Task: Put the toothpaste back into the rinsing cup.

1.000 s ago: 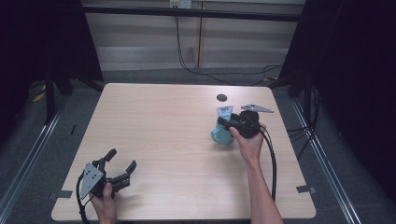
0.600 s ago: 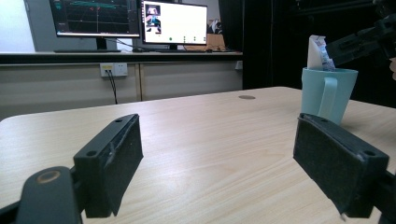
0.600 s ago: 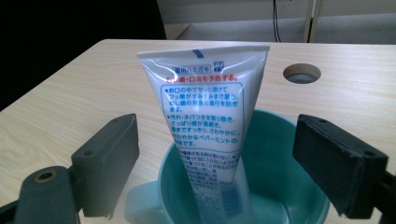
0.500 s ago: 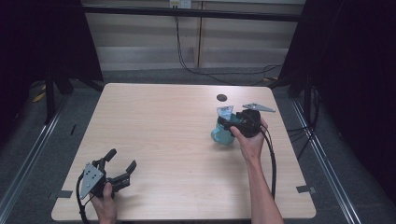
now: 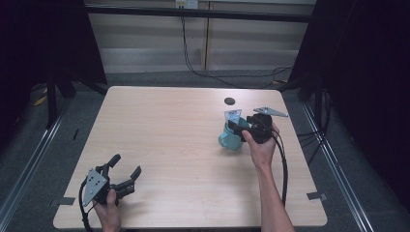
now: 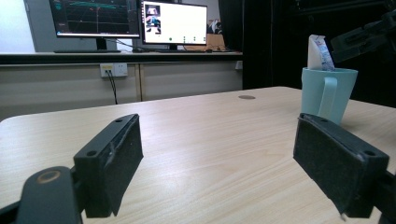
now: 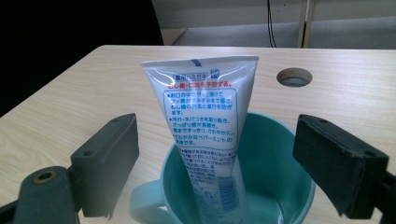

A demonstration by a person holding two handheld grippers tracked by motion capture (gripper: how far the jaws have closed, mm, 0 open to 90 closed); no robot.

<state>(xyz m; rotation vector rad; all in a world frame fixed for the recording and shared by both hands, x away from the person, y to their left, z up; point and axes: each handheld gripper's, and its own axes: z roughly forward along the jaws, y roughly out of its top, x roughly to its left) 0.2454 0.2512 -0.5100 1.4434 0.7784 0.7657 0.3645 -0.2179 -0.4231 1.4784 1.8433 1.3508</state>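
Toothpaste tube [image 7: 201, 135] stands cap-down, leaning in the teal mug [image 7: 280, 186] on the counter [image 5: 169, 125]; with the right gripper [image 5: 240, 126] released around it, withdraw straight upward without brushing the tube; the left gripper [image 5: 126, 170] rests open.

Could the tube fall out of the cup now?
Maybe. The toothpaste tube only leans on the teal mug's rim, with the right gripper, whose jaws just opened, straddling it without touching. Pulling back crookedly could snag the tube and tip it out. The mug could slide too.
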